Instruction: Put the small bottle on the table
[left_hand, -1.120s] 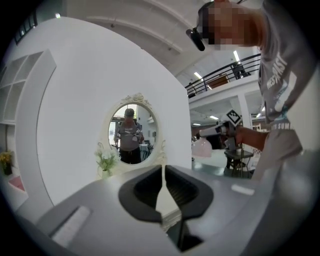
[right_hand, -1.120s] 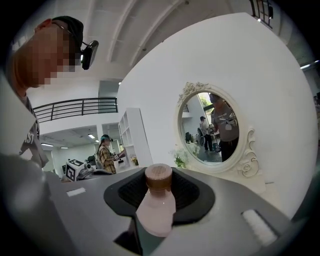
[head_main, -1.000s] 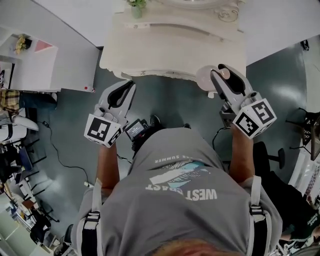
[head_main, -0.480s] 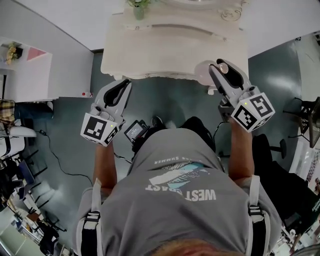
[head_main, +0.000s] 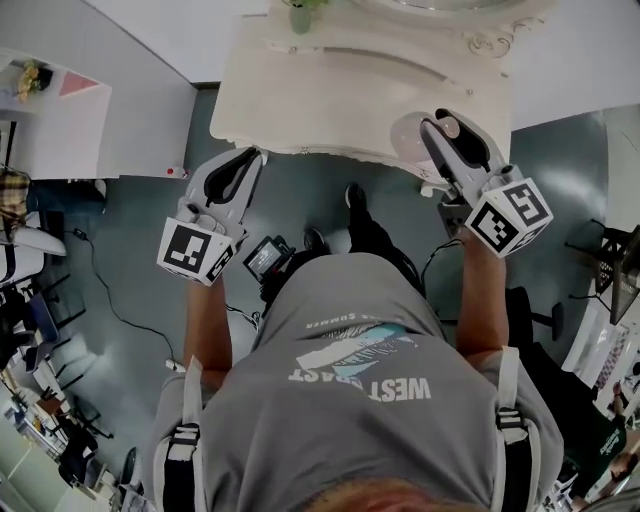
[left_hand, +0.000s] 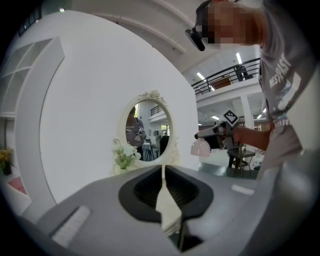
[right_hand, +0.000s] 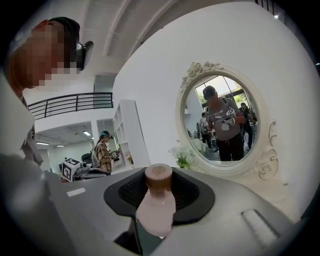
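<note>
The small pink bottle (right_hand: 158, 205) with a brown cap (right_hand: 158, 177) sits between the jaws of my right gripper (head_main: 440, 135), which is shut on it. In the head view the bottle (head_main: 410, 150) hangs over the front right edge of the cream dressing table (head_main: 340, 90). My left gripper (head_main: 250, 158) is shut and holds nothing; it hovers just short of the table's front left edge. The left gripper view shows its closed jaws, and the bottle (left_hand: 200, 147) off to the right.
An oval mirror (right_hand: 220, 120) and a small vase of white flowers (right_hand: 182, 156) stand at the back of the table. A white shelf unit (head_main: 60, 120) is to the left. An office chair (head_main: 540, 310) is to the right. Cables lie on the grey floor.
The table has come nearer and lower in the head view, and a foot has stepped forward. The right gripper still holds the bottle, now over the table's edge. The left gripper has stayed shut.
</note>
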